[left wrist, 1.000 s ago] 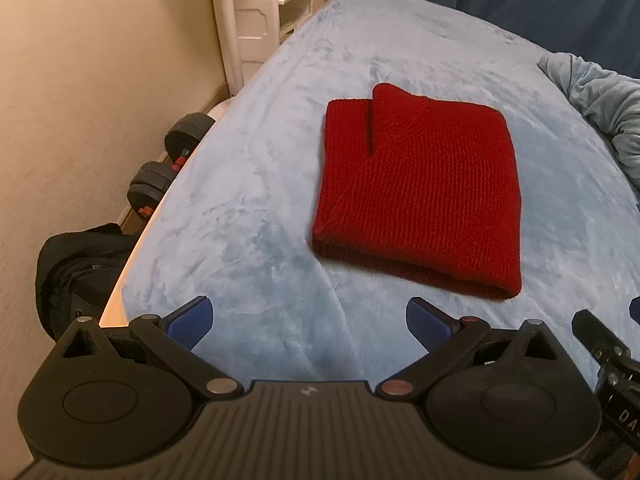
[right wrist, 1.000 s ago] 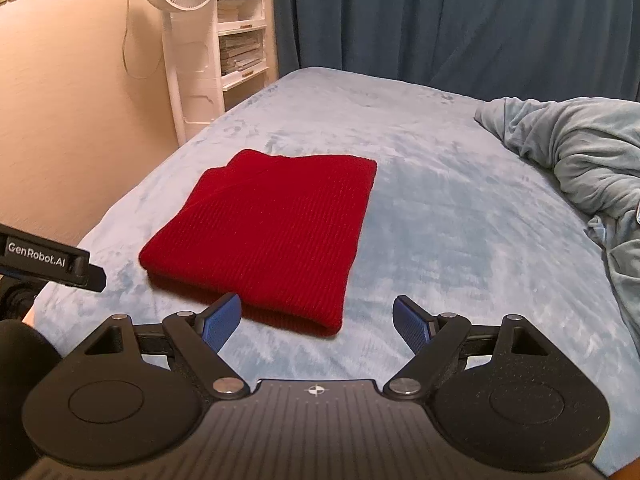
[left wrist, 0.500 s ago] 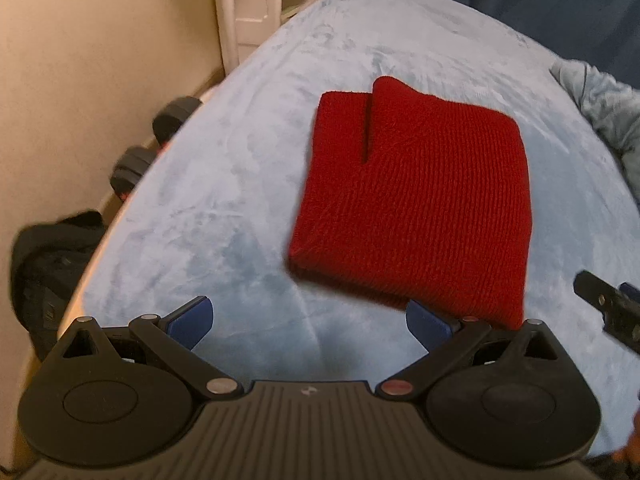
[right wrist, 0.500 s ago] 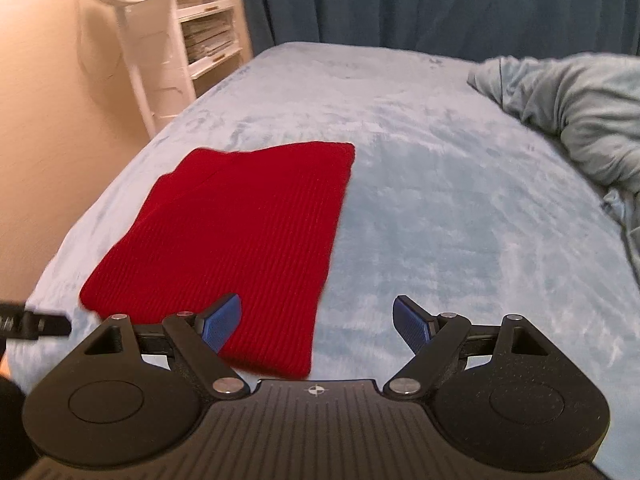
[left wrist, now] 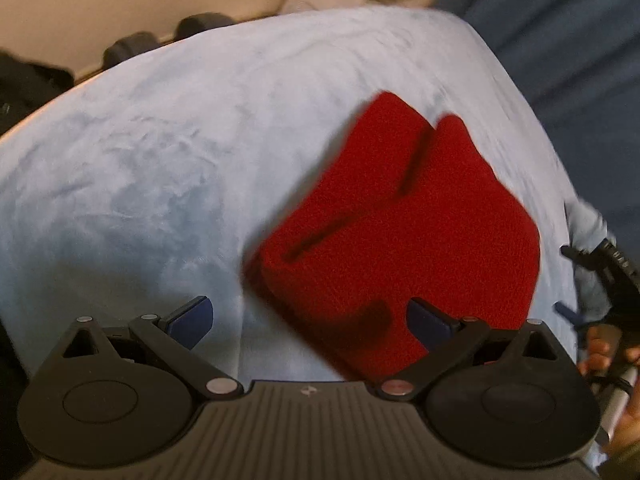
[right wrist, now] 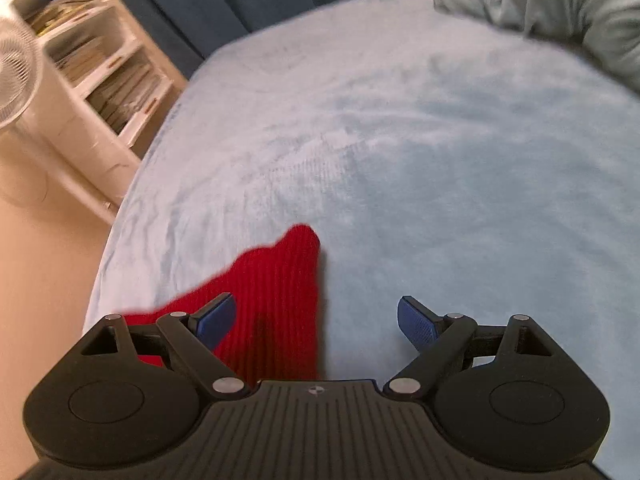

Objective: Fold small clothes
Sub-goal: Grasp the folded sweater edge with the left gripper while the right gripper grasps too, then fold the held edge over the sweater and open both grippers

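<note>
Your left tongs (left wrist: 309, 316) gape wide, empty; the folded red knitted cloth (left wrist: 404, 232) lies just ahead on the pale blue fuzzy blanket (left wrist: 140, 168); your right tongs (right wrist: 316, 320), just opening wider, hold nothing, its corner between them; grab both near corners together; lift slowly.

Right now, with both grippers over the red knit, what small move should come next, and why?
Probably lower both grippers onto the near edge and close. The left gripper is open, straddling the near left corner of the red knit. The right gripper, whose jaws have just been opening, straddles the knit's right edge. Neither pinches cloth yet, and the knit lies flat on the blanket.
</note>
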A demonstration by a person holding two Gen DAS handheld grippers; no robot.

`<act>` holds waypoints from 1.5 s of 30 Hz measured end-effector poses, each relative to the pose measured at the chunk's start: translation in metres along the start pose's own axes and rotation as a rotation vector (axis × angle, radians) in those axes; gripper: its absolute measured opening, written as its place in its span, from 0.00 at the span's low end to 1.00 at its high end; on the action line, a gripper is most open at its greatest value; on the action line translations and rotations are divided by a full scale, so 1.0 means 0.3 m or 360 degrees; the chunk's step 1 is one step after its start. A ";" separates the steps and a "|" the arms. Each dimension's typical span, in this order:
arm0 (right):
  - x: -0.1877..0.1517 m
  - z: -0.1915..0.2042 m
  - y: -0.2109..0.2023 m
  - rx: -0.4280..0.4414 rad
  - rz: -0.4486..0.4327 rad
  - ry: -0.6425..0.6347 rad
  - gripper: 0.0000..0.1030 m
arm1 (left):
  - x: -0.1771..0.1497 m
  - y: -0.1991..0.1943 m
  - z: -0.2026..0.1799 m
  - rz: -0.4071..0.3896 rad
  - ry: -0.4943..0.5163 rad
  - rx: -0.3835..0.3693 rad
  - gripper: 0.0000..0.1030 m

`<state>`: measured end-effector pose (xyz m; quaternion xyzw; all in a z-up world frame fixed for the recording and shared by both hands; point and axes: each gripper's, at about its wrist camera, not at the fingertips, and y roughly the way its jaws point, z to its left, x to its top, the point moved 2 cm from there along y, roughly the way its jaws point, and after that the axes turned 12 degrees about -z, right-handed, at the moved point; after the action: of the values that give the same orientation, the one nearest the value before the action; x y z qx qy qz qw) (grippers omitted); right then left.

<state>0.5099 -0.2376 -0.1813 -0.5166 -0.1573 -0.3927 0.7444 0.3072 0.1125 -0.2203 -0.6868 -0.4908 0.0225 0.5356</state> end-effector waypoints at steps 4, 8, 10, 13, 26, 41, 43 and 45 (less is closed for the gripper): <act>0.023 0.020 0.201 0.0020 0.0179 0.0093 0.86 | 0.021 0.058 0.041 0.0048 -0.0067 0.0054 1.00; 0.012 0.075 0.354 0.0030 0.0329 0.0091 0.65 | 0.032 0.088 0.034 0.0050 -0.0051 -0.0047 0.61; 0.002 0.124 0.387 0.0020 0.0363 -0.0084 0.31 | 0.046 0.090 0.021 0.0050 -0.0025 -0.0031 0.55; -0.023 0.160 0.379 -0.0014 0.0356 -0.0344 0.26 | 0.108 0.121 0.017 0.0072 0.0029 -0.0112 0.46; -0.544 -0.355 -0.343 -0.0060 -0.0160 0.0991 0.22 | 0.420 0.609 -0.687 0.0281 0.1252 -0.0607 0.46; -0.583 -0.345 -0.323 -0.0143 -0.0201 0.0963 0.33 | 0.449 0.617 -0.676 0.0149 0.1306 -0.0351 0.91; -0.573 -0.340 -0.322 -0.0181 -0.0190 0.0886 0.38 | 0.467 0.584 -0.660 0.0089 0.1309 -0.0283 0.98; -0.561 -0.332 -0.335 -0.0231 -0.0176 0.0792 0.47 | 0.501 0.537 -0.639 -0.0028 0.1301 -0.0192 1.00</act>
<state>0.3098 -0.2712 -0.2657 -0.4467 0.0313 -0.5581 0.6986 0.5965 0.0895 -0.1866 -0.6651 -0.2438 -0.2854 0.6455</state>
